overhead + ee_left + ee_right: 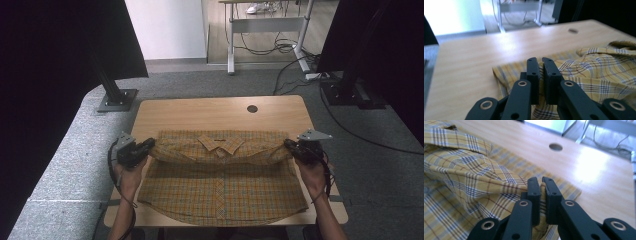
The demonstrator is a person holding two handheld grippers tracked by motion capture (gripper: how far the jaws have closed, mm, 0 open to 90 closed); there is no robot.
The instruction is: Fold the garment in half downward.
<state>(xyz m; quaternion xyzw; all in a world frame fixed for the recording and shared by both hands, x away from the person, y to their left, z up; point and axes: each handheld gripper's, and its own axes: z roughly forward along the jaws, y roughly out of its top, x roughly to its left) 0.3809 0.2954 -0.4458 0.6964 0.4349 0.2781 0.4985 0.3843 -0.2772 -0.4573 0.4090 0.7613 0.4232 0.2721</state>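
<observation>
A yellow plaid shirt (220, 185) lies front up along the near edge of the bench (200, 110). The left tongs (145, 146) and right tongs (290, 145) are each clamped on a shoulder. Soft, light cloth likely sags; shoulder seams look like the best hold.

My worktop (190, 112) is a light wood-grain slab with rounded corners and a round cable hole (252, 108) near its far edge. A yellow plaid shirt (220, 190) lies directly on it, front up, collar toward the far side. The hem appears to overhang the near edge slightly.
</observation>
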